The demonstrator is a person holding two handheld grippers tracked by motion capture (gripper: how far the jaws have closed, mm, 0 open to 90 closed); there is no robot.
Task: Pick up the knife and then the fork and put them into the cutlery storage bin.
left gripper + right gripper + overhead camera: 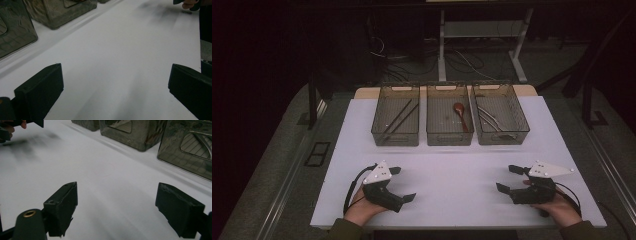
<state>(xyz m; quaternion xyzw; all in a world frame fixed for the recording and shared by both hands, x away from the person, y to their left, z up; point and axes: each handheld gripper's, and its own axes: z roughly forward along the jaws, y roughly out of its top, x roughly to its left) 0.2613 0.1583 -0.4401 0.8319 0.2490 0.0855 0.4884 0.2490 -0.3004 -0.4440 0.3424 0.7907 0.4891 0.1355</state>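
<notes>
The left black two-jaw gripper (402,183), at the lower left of the high view, has its jaws spread wide with nothing between them, and the right black two-jaw gripper (508,178) at the lower right is likewise released and empty. Both sit low over the white table top (452,170), near its bottom edge, well apart, with bare white surface between them. Across the upper middle stand three smoky translucent plastic bins: the left bin (396,115) with dark chopsticks (401,116), the middle bin (449,115) with a brown wooden spoon (460,114), and the right bin (500,114) with metal cutlery (492,121).
</notes>
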